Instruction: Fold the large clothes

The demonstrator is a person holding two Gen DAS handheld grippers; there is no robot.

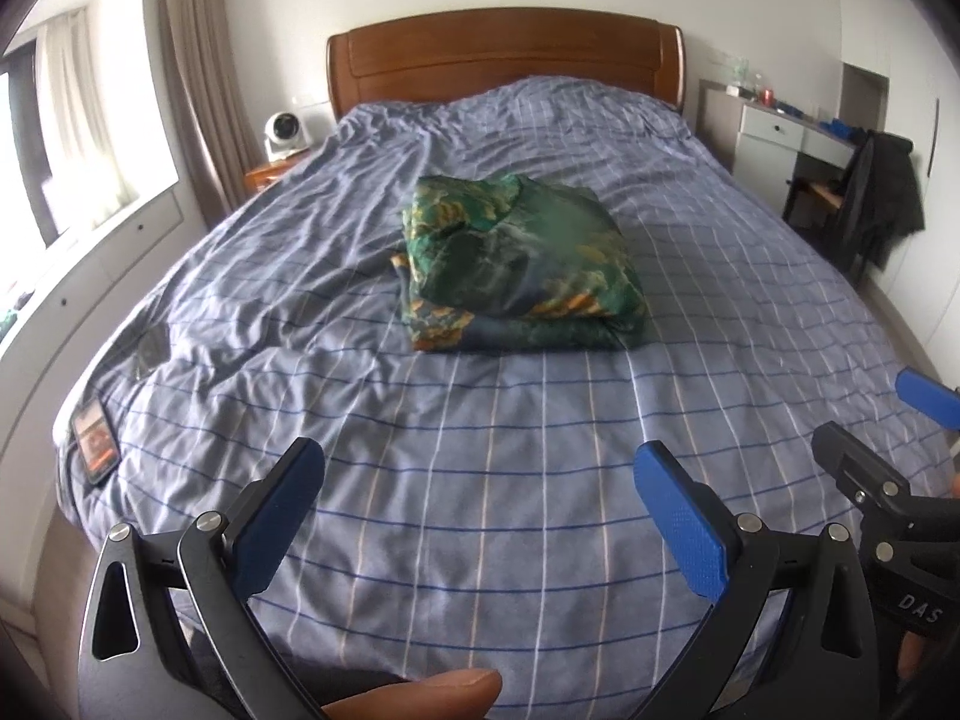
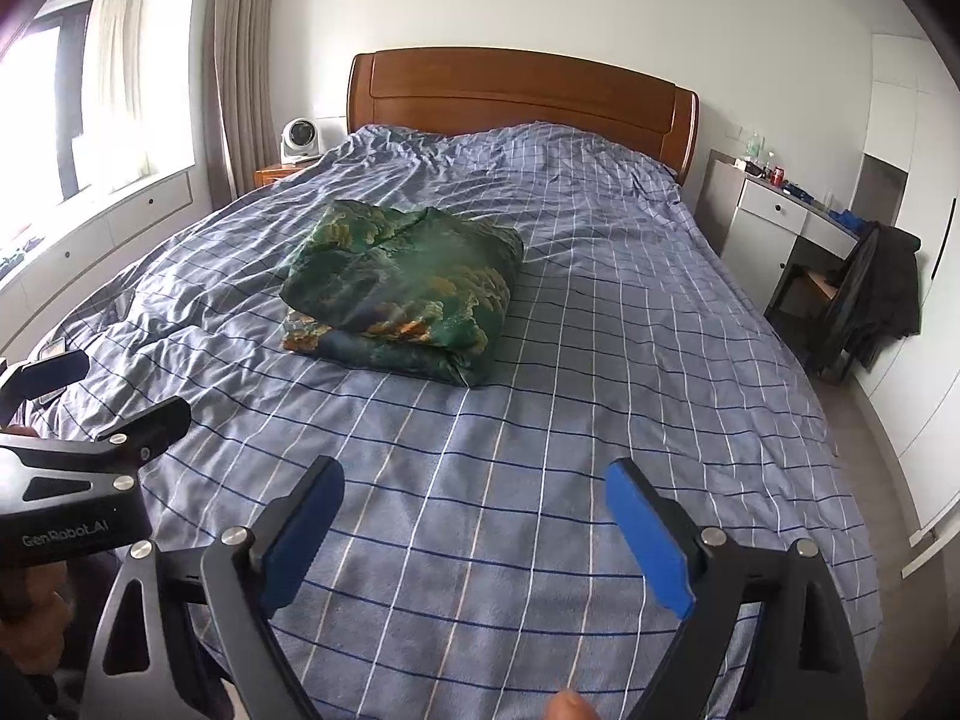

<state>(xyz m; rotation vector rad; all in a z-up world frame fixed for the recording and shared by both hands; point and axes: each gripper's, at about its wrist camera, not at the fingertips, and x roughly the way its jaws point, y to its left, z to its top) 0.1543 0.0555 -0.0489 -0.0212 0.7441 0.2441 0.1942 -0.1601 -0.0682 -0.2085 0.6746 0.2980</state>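
Observation:
A green patterned garment point(image 1: 516, 264) lies folded in a thick bundle on the middle of the bed point(image 1: 480, 480); it also shows in the right wrist view point(image 2: 402, 294). My left gripper point(image 1: 480, 480) is open and empty, held above the foot of the bed, well short of the garment. My right gripper point(image 2: 474, 498) is open and empty too, beside the left one, also short of the garment. The right gripper shows at the right edge of the left wrist view point(image 1: 882, 426), and the left gripper at the left edge of the right wrist view point(image 2: 102, 396).
The bed has a blue checked cover point(image 2: 600, 360) and a wooden headboard point(image 1: 504, 54). A phone point(image 1: 93, 438) lies at the bed's left edge. A fan point(image 1: 282, 132) stands on the left nightstand. A desk point(image 2: 780, 216) and a chair with a dark jacket point(image 2: 876, 300) stand right.

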